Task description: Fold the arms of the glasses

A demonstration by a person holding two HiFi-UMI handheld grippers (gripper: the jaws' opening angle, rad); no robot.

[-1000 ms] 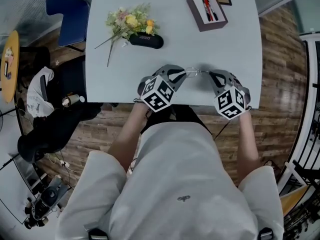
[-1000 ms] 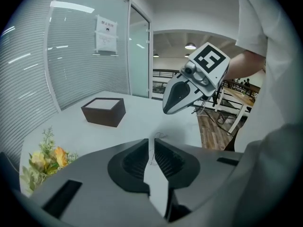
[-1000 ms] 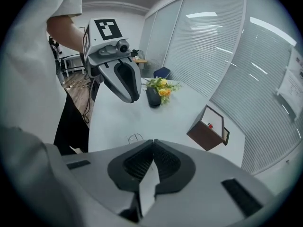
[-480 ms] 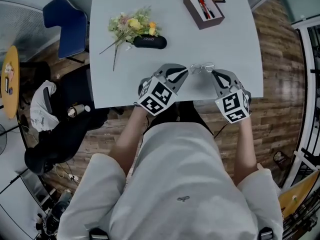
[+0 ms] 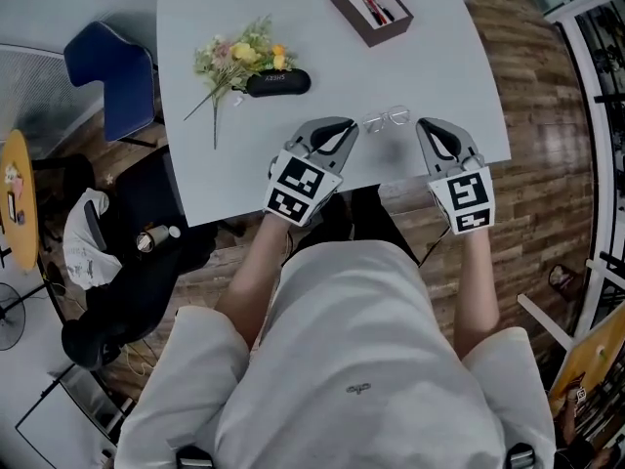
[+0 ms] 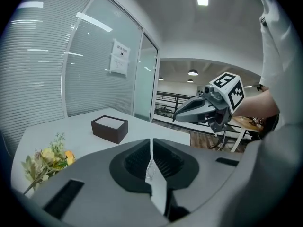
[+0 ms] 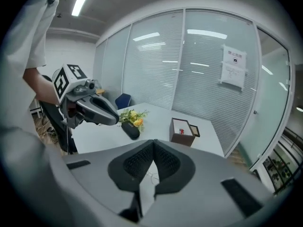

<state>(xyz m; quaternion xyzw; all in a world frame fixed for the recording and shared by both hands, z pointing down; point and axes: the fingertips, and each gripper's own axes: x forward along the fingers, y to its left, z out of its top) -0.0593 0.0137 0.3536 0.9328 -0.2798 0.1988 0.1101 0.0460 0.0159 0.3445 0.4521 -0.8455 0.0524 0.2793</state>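
Closed left gripper [image 5: 348, 126] at 9 o'clock and closed right gripper [image 5: 423, 125] at 3 o'clock are pinching the glasses [image 5: 388, 118] by their wire ends above the table [image 5: 322, 66].

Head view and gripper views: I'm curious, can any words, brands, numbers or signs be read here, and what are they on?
Nothing can be read in full.
Glasses case: white lettering, too small to read.
Paper notice on the glass wall: print too blurred to read.
Left gripper and right gripper: cubes bear black-and-white square patterns, no words.
Glasses: no marking visible.
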